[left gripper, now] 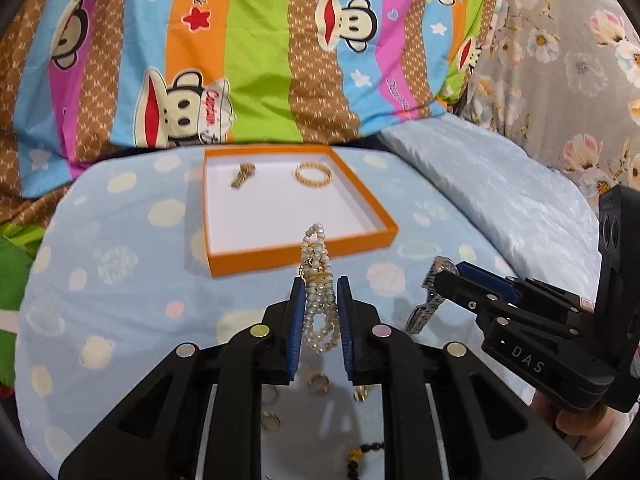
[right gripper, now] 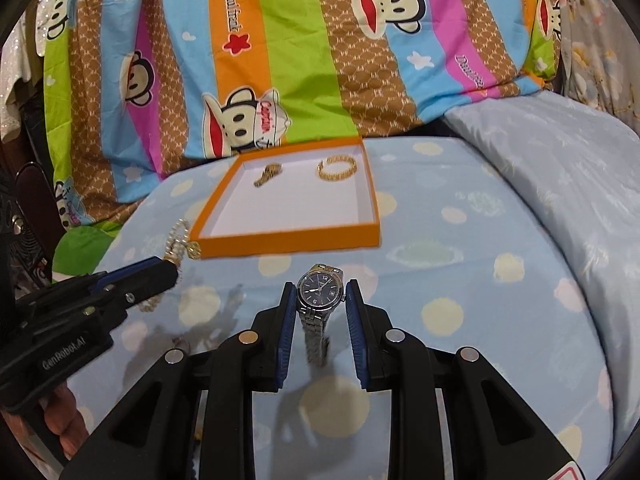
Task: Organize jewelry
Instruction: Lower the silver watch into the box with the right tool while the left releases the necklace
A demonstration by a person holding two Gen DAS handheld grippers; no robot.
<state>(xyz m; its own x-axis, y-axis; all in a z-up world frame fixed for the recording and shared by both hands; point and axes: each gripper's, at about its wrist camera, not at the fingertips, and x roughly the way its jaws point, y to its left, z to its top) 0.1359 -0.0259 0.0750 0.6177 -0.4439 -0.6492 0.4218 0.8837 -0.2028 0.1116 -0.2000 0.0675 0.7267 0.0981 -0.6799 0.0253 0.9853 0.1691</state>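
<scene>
Now the left gripper [left gripper: 319, 284] pinches the pearls [left gripper: 318, 280] and the right gripper [right gripper: 320, 290] pinches the watch [right gripper: 320, 290], both held up over the bed, with the box [left gripper: 256, 258] straight ahead, nearer the left one.

Blue spotted bed sheet [left gripper: 120, 280], orange tray [left gripper: 296, 258], loose gold rings [left gripper: 320, 383]
</scene>
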